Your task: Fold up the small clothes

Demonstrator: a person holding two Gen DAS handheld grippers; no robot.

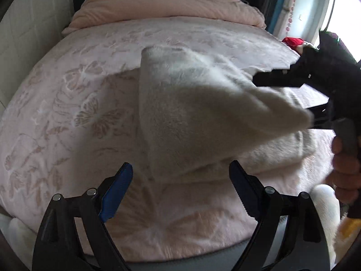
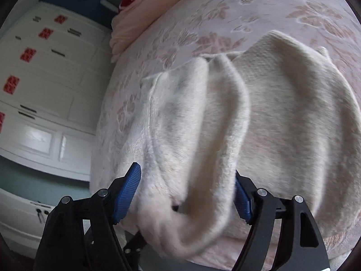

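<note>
Nearest in the left wrist view, the left gripper (image 1: 180,176) tilts down toward the bed, its jaws spread wide with nothing between them, just short of the cream fleecy garment (image 1: 191,117). The right gripper (image 2: 187,192) also angles down; its jaws stand wide, a bunched fold of the garment lying between the blue pads (image 2: 127,194) without being pinched. A hand (image 1: 345,171) grips that tool's handle. The garment lies mid-bed on the pink butterfly-patterned bedspread (image 1: 67,113), its long axis running away toward the folded pale pink quilt (image 1: 169,6) beyond.
</note>
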